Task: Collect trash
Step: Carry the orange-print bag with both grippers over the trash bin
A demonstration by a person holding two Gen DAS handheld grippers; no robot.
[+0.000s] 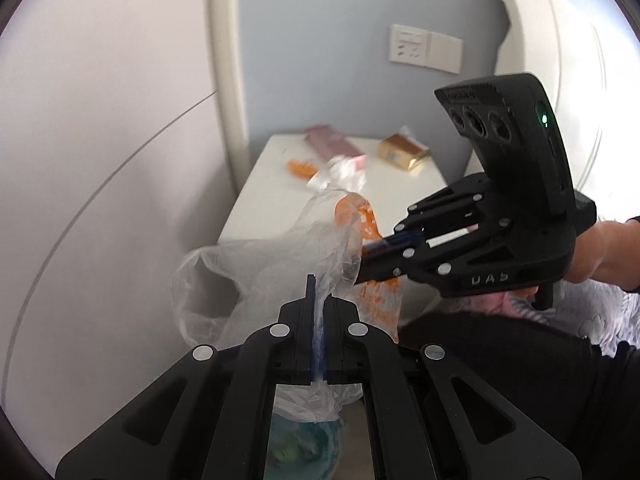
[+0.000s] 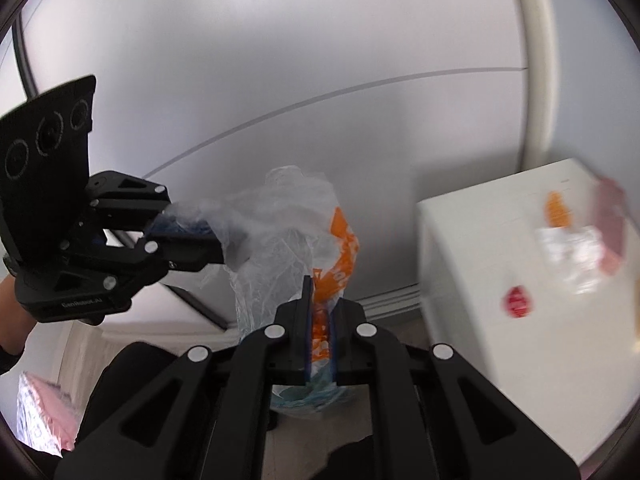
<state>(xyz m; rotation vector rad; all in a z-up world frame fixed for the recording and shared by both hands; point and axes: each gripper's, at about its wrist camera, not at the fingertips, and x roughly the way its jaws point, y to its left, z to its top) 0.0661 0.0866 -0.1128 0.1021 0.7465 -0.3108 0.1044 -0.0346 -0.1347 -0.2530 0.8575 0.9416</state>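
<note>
The left gripper [image 1: 318,300] is pinched tight on one thin, crinkled edge of a clear plastic bag [image 1: 256,276], the film running down between its closed fingers. The right gripper [image 2: 320,312] is likewise clamped on the bag's opposite edge, where the plastic carries orange printing. Between the two the bag hangs in the air, its mouth pulled partly open; it is translucent, soft and wrinkled, and something bluish-green shows dimly through its bottom. A hand [image 1: 592,252] grips the handle of the right gripper, with a dark sleeve beside it. Beyond the bag stands a small white counter [image 1: 276,200], boxy with smooth flat sides and a round red sticker [image 2: 518,301] on one face. On the counter's top, well apart from the bag, lies the trash: a flat pink packet [image 1: 334,144], a tan and gold carton [image 1: 404,152], a small orange scrap [image 1: 302,168] and a crumpled clear wrapper [image 1: 338,174], all blurred. Behind the counter is a pale blue wall with a white socket plate [image 1: 408,46], and left of the counter a smooth white panel with a rounded cream edge.
</note>
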